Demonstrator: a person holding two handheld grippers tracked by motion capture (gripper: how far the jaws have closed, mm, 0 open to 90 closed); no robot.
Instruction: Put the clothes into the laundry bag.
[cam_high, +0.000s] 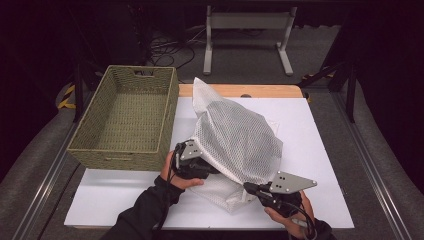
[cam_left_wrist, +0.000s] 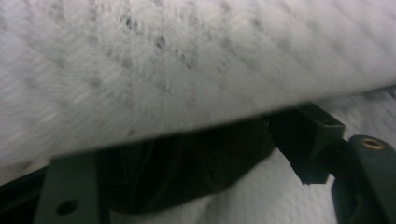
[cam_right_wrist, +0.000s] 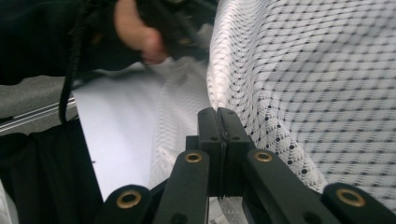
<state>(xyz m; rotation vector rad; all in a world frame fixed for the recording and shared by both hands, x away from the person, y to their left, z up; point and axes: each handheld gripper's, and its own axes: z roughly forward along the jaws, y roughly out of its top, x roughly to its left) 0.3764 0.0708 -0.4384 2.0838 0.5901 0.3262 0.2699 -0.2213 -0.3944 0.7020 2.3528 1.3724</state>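
Observation:
A white mesh bag (cam_high: 235, 135) with dark dots lies heaped on the white board (cam_high: 320, 150), one corner sticking up at the back. My left gripper (cam_high: 206, 167) reaches under the bag's left side. In the left gripper view its jaws stand wide apart (cam_left_wrist: 187, 149) with the mesh (cam_left_wrist: 187, 60) draped over them and dark shadow between. My right gripper (cam_high: 246, 186) is at the bag's front edge. In the right gripper view its jaws are pressed together (cam_right_wrist: 218, 113) on the hem of the mesh (cam_right_wrist: 317, 84). The left hand (cam_right_wrist: 140, 32) shows beyond it.
An olive woven basket (cam_high: 117, 159) stands at the left, partly off the board, with nothing in it. A wooden table edge (cam_high: 250, 90) runs behind the board. A grey metal stand (cam_high: 247, 30) and cables sit on the floor farther back.

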